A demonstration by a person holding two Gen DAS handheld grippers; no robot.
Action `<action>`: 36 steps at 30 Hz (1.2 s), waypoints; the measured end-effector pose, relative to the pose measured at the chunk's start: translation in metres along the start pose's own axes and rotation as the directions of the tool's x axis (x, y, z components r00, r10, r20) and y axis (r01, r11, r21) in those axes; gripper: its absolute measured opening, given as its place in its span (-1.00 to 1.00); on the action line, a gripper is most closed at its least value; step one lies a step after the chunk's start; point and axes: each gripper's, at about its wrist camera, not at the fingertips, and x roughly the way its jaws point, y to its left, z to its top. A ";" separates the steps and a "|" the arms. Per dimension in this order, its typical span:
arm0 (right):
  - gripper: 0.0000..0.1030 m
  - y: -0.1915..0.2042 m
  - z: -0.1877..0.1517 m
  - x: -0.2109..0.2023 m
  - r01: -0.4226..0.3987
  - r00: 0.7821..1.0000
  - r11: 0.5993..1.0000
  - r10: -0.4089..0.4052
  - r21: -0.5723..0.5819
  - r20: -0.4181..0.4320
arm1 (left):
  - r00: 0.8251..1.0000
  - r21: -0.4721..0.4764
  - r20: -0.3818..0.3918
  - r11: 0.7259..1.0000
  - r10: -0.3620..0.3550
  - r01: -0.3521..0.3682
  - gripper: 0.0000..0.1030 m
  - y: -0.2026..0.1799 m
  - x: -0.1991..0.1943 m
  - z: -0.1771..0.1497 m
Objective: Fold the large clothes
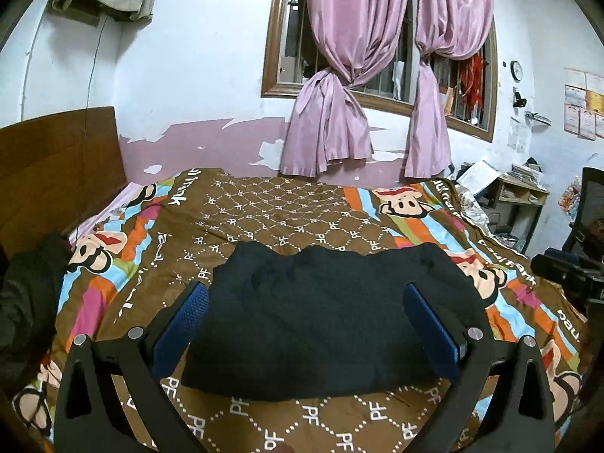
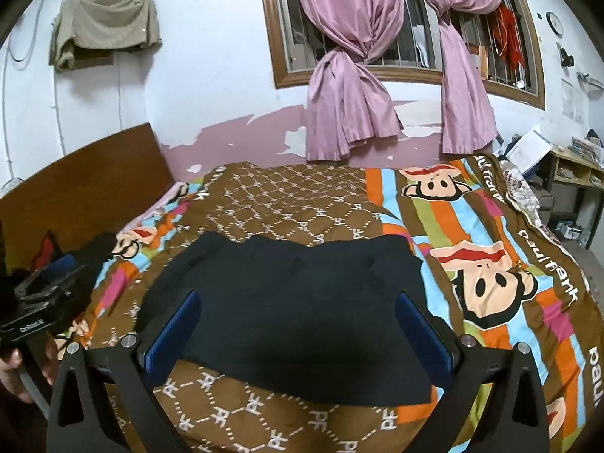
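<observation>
A dark garment (image 1: 321, 324) lies folded into a flat rectangle on the bedspread (image 1: 287, 204) in the middle of the bed, with the left gripper (image 1: 307, 311) and right gripper (image 2: 298, 321) both above its near edge, fingers (image 1: 181, 324) spread wide, holding nothing.

From my left wrist view, a dark heap (image 1: 22, 298) at the frame's left edge is cut off. My right gripper (image 1: 570, 270) shows only partly at right, its fingers hidden. The clock (image 1: 516, 70) face is too small to read.
</observation>
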 end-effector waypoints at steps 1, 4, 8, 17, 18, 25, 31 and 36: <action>1.00 0.005 -0.004 -0.006 -0.006 1.000 1.000 0.006 -0.005 0.012 | 1.000 0.005 0.001 1.000 -0.002 0.002 0.97 -0.003 -0.005 -0.001; 1.00 0.018 -0.014 -0.024 -0.018 0.999 1.000 0.019 -0.019 0.050 | 1.000 0.023 0.016 1.000 -0.003 0.003 0.97 -0.010 -0.022 -0.007; 1.00 0.029 -0.023 -0.041 -0.029 0.996 0.999 0.032 -0.040 0.083 | 0.999 0.041 0.036 0.999 -0.009 0.007 0.97 -0.014 -0.041 -0.017; 1.00 0.036 -0.043 -0.064 -0.007 0.990 1.000 0.011 -0.029 0.141 | 0.997 0.075 0.072 0.997 -0.003 -0.002 0.97 -0.008 -0.068 -0.038; 1.00 0.036 -0.046 -0.065 -0.005 0.989 1.000 0.008 -0.025 0.147 | 0.997 0.077 0.075 0.997 -0.003 -0.003 0.97 -0.007 -0.071 -0.041; 1.00 0.044 -0.066 -0.072 0.007 0.985 1.000 -0.005 -0.012 0.175 | 0.996 0.089 0.085 0.996 0.005 -0.013 0.97 -0.003 -0.082 -0.058; 1.00 0.056 -0.088 -0.073 0.033 0.982 0.999 -0.028 -0.024 0.187 | 0.995 0.114 0.099 0.993 0.020 -0.032 0.97 -0.004 -0.086 -0.081; 1.00 0.065 -0.110 -0.071 0.062 0.980 0.997 -0.053 -0.042 0.190 | 0.996 0.134 0.094 0.991 0.013 -0.025 0.97 -0.003 -0.087 -0.102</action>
